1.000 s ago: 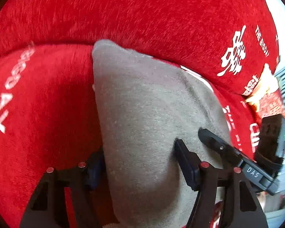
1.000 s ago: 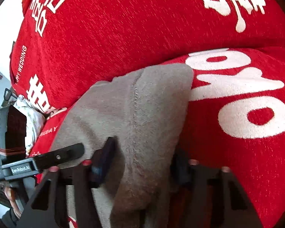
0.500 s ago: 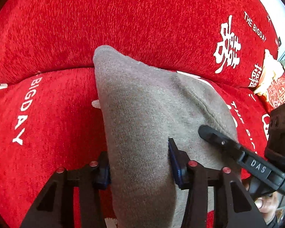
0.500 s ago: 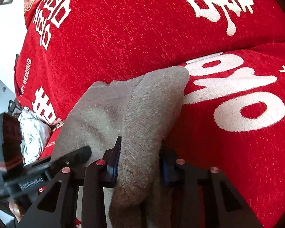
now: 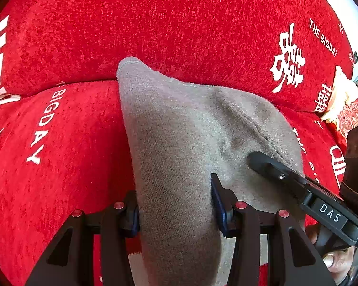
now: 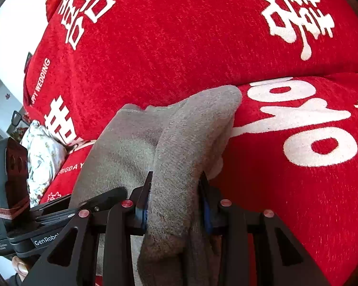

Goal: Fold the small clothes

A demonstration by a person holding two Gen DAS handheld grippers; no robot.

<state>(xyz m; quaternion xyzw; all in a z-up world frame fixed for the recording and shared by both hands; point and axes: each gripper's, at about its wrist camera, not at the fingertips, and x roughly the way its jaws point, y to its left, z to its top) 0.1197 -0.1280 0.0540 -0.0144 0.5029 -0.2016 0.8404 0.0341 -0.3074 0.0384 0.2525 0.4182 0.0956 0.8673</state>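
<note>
A small grey knitted garment [image 5: 179, 131] lies on a red sofa seat against the backrest; it also shows in the right wrist view [image 6: 179, 143]. My left gripper [image 5: 175, 205] is shut on the garment's left edge, cloth bunched between its blue pads. My right gripper [image 6: 175, 197] is shut on the garment's right edge in the same way. The right gripper's black finger [image 5: 274, 169] rests over the cloth at the right of the left wrist view. The left gripper's body [image 6: 35, 217] shows at the lower left of the right wrist view.
The red sofa cover [image 5: 179, 23] with white lettering fills both views; the backrest [image 6: 179, 35] rises just behind the garment. A pale patterned cloth [image 6: 43, 157] lies on the seat at the far left. A red and cream cushion [image 5: 346, 104] sits at the far right.
Both grippers have closed tighter on the garment's edges and lifted them, and the cloth now bunches higher between the pads. The views have drawn back a little from the backrest.
</note>
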